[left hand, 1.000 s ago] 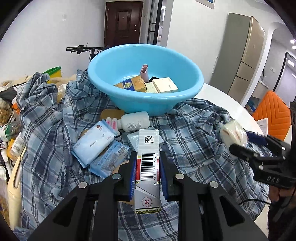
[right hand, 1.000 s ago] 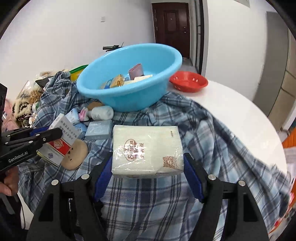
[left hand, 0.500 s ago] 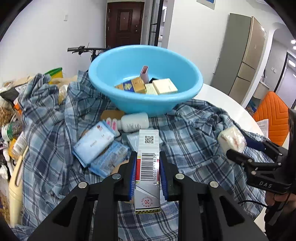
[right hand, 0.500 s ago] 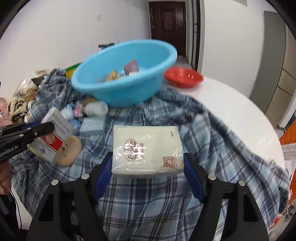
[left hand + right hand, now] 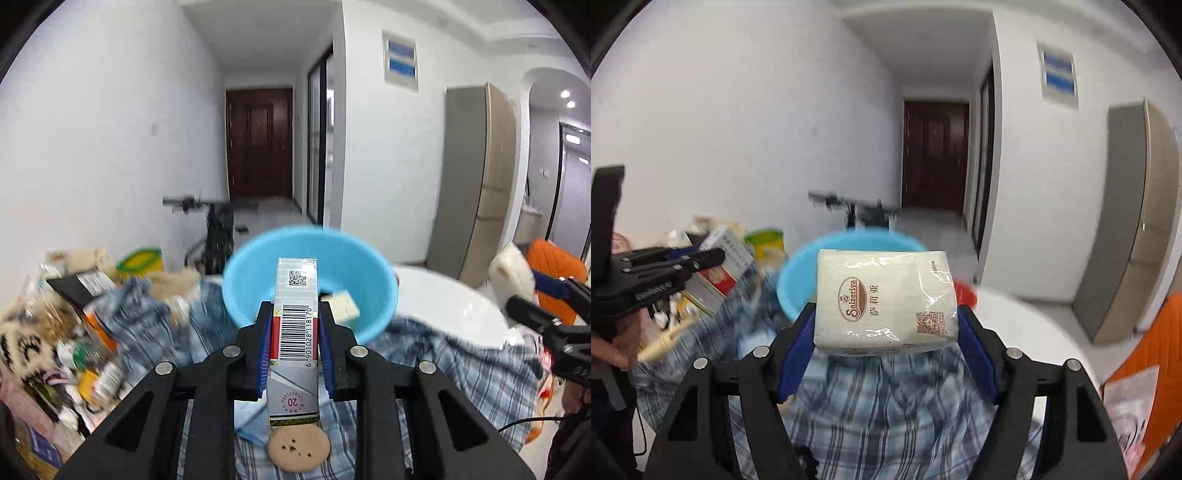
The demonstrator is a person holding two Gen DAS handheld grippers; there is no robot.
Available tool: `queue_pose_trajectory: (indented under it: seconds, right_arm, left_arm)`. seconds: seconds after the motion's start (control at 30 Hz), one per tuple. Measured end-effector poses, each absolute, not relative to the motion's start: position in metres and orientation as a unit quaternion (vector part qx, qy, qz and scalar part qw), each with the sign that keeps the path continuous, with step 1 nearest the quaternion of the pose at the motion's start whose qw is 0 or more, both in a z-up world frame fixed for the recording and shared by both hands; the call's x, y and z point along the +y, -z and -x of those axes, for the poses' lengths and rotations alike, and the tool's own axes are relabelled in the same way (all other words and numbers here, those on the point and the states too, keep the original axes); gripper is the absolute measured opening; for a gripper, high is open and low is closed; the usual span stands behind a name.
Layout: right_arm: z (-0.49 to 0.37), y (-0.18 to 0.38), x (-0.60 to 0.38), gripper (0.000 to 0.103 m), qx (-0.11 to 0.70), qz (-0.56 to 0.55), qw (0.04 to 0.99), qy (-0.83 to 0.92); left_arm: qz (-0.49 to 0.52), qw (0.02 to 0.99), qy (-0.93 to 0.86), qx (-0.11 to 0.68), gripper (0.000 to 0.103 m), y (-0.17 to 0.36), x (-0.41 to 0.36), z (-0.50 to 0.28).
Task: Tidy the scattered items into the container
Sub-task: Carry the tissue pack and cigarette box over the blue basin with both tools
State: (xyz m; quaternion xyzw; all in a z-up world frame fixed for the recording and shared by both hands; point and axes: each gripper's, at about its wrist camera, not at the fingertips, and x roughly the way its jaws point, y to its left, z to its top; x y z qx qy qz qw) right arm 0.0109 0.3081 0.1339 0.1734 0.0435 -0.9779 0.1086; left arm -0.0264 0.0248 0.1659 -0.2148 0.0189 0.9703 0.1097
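Right now my left jaws (image 5: 295, 345) clamp the carton (image 5: 295, 332) and my right jaws (image 5: 886, 332) the tissue pack (image 5: 884, 299), both short of the blue basin (image 5: 373, 291) at twelve o'clock, so releasing early could drop either onto the plaid cloth (image 5: 886, 406).

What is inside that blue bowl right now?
In the blue bowl only one pale box shows. The barcoded carton held in the left tongs covers the middle, so anything behind it cannot be seen.
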Motion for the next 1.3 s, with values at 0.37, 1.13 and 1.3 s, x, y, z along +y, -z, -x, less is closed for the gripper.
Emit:
queue_pose_trajectory:
  seconds: [0.37, 1.13, 1.3]
  right_arm:
    - [-0.055, -0.139, 0.303, 0.072, 0.036, -0.143, 0.122, 0.981]
    - [0.131, -0.150, 0.299, 0.072, -0.010, -0.169, 0.113, 0.979]
    - [0.180, -0.162, 0.297, 0.072, -0.019, -0.171, 0.109, 0.979]
  left_arm:
    - [0.181, 0.114, -0.977, 0.022, 0.024, -0.182, 0.013, -0.015]
    - [0.231, 0.120, -0.965, -0.012, 0.024, -0.169, 0.036, 0.173]
    - [0.237, 0.119, -0.964, -0.021, 0.024, -0.171, 0.045, 0.226]
